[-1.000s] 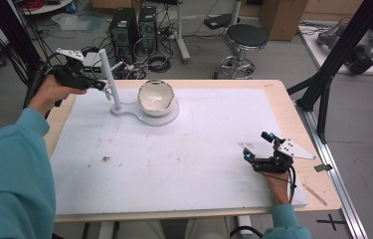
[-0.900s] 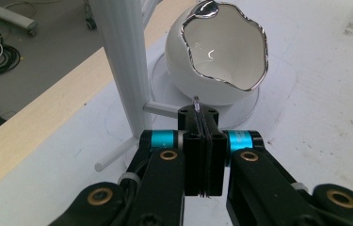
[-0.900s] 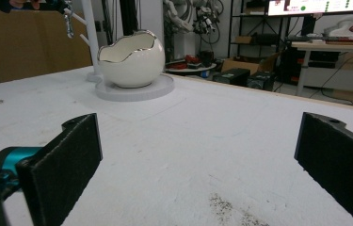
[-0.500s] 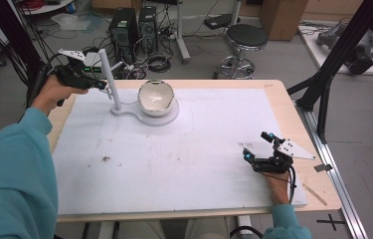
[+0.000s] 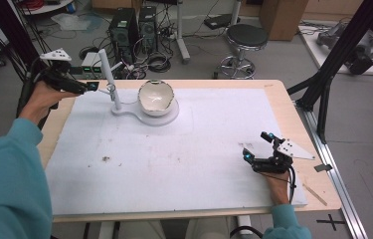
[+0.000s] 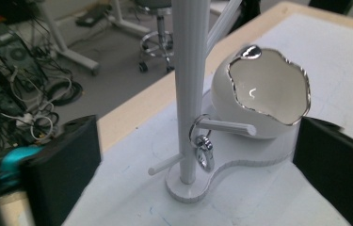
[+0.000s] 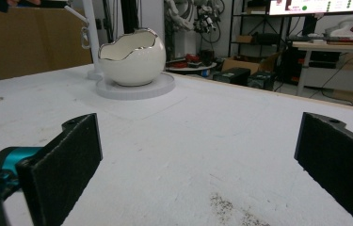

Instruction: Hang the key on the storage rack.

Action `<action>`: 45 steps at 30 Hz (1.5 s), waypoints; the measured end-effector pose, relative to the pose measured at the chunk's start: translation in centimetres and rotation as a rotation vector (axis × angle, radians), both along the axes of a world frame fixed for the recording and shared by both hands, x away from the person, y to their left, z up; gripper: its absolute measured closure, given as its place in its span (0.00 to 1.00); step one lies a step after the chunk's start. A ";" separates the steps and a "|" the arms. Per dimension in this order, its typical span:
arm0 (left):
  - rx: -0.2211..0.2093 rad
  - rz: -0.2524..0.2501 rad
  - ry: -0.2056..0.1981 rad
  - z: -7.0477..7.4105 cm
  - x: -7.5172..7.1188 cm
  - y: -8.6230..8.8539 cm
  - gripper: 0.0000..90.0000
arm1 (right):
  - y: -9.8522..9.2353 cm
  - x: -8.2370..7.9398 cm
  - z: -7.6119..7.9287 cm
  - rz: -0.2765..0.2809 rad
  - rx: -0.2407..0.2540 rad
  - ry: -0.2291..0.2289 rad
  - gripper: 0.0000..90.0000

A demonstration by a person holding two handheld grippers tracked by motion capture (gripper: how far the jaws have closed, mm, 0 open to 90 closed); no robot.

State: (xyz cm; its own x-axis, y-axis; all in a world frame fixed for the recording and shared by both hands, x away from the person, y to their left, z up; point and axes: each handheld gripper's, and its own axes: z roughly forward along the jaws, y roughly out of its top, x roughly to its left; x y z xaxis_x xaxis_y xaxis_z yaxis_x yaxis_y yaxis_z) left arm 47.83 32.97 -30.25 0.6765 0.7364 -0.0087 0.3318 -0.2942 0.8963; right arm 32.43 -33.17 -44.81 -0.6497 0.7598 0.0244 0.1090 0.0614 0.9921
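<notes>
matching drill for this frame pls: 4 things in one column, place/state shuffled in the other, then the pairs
Things:
1. ring
2. egg-shaped bowl
3. left tongs
4. right tongs

Places/states:
A. open, low over the white mat at its near right corner
B. hanging from a peg of the white stand
C. open, just beside the stand's post, holding nothing
D. sitting on the stand's round base, rim silver and jagged

Pairs: 1-B, 2-D, 3-C, 4-A
</notes>
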 end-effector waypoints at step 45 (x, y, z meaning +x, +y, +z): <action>-0.334 0.053 -0.352 -16.1 -20.7 -4.0 0.02 | 0.1 -0.1 0.0 0.004 -0.010 -0.004 0.01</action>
State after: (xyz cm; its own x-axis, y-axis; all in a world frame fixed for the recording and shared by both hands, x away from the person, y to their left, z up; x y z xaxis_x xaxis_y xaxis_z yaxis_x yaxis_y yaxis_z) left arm 27.16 28.99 -46.32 0.6422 0.7661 -0.0273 -0.0020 0.0373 0.9993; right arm 32.34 -33.04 -44.81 -0.6525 0.7577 0.0148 0.1053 0.0713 0.9919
